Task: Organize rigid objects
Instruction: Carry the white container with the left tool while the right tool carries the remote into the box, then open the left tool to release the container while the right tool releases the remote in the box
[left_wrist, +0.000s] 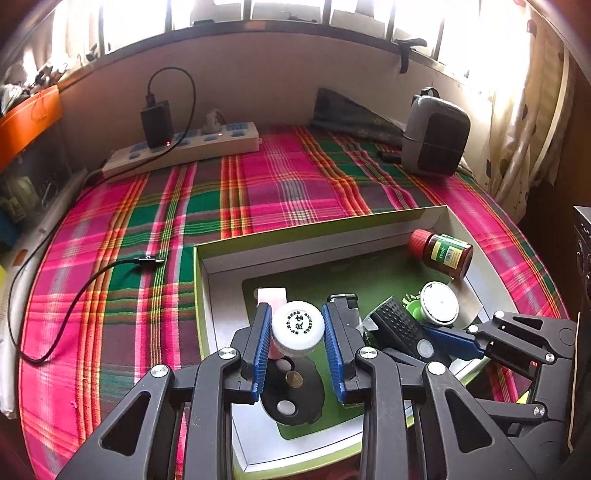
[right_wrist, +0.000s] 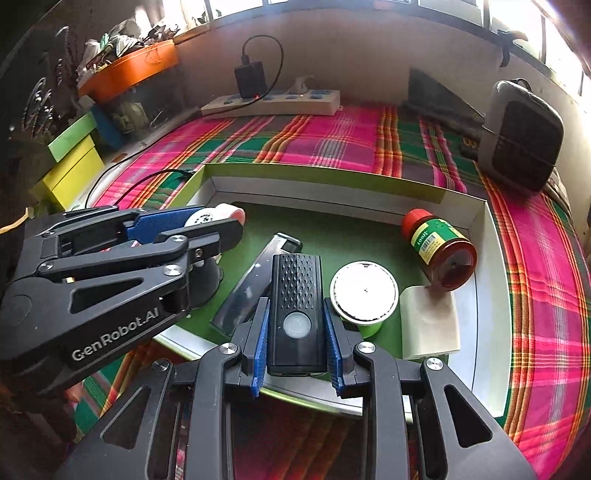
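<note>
A shallow cardboard box (left_wrist: 314, 230) (right_wrist: 332, 177) with a green rim and green floor lies on the plaid cloth. My left gripper (left_wrist: 297, 310) (right_wrist: 221, 219) is shut on a white-capped pink bottle (left_wrist: 298, 326) (right_wrist: 201, 218), held above the box's left part. My right gripper (right_wrist: 296, 301) (left_wrist: 421, 339) is shut on a black rectangular device with a round button (right_wrist: 295, 314) (left_wrist: 397, 325), over the box's near edge. Inside lie a brown jar with a red cap (left_wrist: 441, 253) (right_wrist: 441, 251) on its side, a white round lid on a green pot (left_wrist: 439, 302) (right_wrist: 364, 291), a cream block (right_wrist: 428, 321) and a black oval piece (left_wrist: 291, 395).
A long black and silver item (right_wrist: 247, 288) lies in the box beside the device. A power strip with a charger (left_wrist: 184, 147) (right_wrist: 273, 101) and a grey appliance (left_wrist: 434, 136) (right_wrist: 521, 140) stand at the back. A black cable (left_wrist: 92, 280) crosses the cloth on the left. Coloured boxes (right_wrist: 74, 162) sit far left.
</note>
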